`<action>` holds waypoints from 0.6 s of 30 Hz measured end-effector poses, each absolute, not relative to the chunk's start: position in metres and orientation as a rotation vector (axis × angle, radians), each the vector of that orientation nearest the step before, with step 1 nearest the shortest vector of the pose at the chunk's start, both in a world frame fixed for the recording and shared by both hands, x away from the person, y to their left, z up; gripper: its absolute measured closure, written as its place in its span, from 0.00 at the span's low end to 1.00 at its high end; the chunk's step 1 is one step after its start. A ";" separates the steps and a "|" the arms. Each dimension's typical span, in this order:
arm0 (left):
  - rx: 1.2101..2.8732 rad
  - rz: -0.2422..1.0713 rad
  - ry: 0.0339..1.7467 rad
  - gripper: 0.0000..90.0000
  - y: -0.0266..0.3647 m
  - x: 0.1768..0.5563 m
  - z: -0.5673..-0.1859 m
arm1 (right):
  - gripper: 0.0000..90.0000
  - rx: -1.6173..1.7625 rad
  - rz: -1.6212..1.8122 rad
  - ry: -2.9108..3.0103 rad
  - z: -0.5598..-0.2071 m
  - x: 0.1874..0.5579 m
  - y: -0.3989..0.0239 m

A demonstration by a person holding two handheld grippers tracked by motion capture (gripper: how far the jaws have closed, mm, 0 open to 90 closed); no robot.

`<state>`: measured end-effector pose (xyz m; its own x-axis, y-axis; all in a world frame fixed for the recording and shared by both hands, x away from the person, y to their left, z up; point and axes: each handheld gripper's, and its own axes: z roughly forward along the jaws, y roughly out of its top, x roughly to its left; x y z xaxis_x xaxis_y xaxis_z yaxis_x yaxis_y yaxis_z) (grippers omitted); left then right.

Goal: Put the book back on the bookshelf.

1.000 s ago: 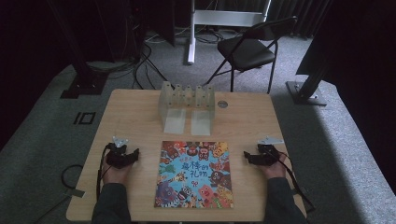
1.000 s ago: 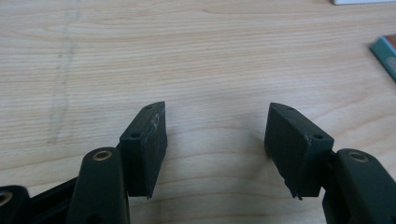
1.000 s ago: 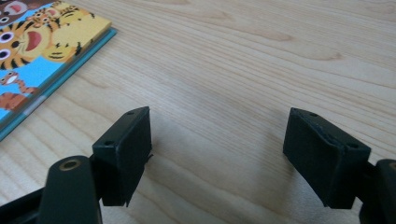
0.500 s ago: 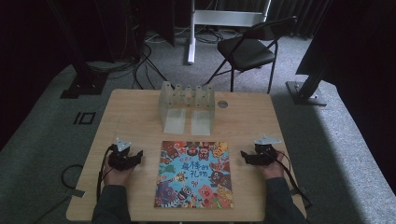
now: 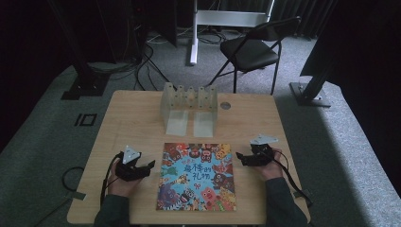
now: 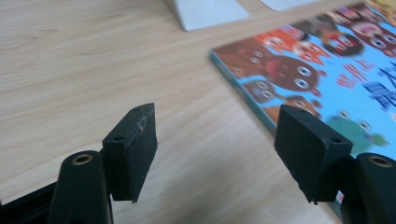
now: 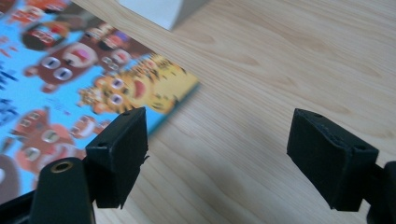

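High view: a picture book (image 5: 196,177) lies flat near the surface's (image 5: 127,123) near edge, long axis near-to-far, between the left hand-held gripper (image 5: 150,165) and right hand-held gripper (image 5: 239,156), both just beside it. Its Chinese title is too small to read.

Left gripper view: jaws agape, straddling the book's edge.

Right gripper view: jaws spread, empty, the book's corner at left.

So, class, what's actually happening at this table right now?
A person sits at a wooden table with a two-jaw gripper in each hand. A colourful picture book lies closed and flat between them. The left gripper and the right gripper sit on either side of the book, jaws open and pointing at its edges, gripping nothing. A clear rack stands behind the book.
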<state>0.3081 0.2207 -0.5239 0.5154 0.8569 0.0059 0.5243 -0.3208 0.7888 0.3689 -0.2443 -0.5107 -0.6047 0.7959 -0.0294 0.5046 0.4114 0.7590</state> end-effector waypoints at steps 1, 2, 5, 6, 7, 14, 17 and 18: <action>2.010 0.555 1.111 0.33 0.218 0.306 -0.524 | 0.22 1.105 1.040 2.290 -0.509 0.370 -0.243; 2.023 0.550 1.099 0.33 0.215 0.305 -0.525 | 0.22 1.098 1.044 2.296 -0.507 0.371 -0.241; 2.061 0.533 1.047 0.33 0.206 0.299 -0.526 | 0.22 1.072 1.036 2.303 -0.504 0.374 -0.235; 2.072 0.533 1.035 0.33 0.203 0.297 -0.526 | 0.21 1.067 1.039 2.307 -0.504 0.374 -0.233; 2.086 0.533 1.019 0.33 0.200 0.295 -0.526 | 0.21 1.059 1.037 2.312 -0.503 0.375 -0.231; 2.135 0.484 0.947 0.36 0.186 0.288 -0.530 | 0.21 1.026 1.077 2.362 -0.503 0.380 -0.219; 2.151 0.459 0.915 0.36 0.180 0.285 -0.530 | 0.21 1.003 1.068 2.387 -0.504 0.382 -0.212; 2.153 0.443 0.904 0.36 0.178 0.284 -0.530 | 0.21 0.998 1.065 2.394 -0.504 0.383 -0.210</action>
<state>0.2837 0.1783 -0.5304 0.6912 0.7221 0.0270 0.4642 -0.4723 0.7492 0.3833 -0.2101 -0.5044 -0.6971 0.7167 -0.0207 0.4645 0.4735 0.7484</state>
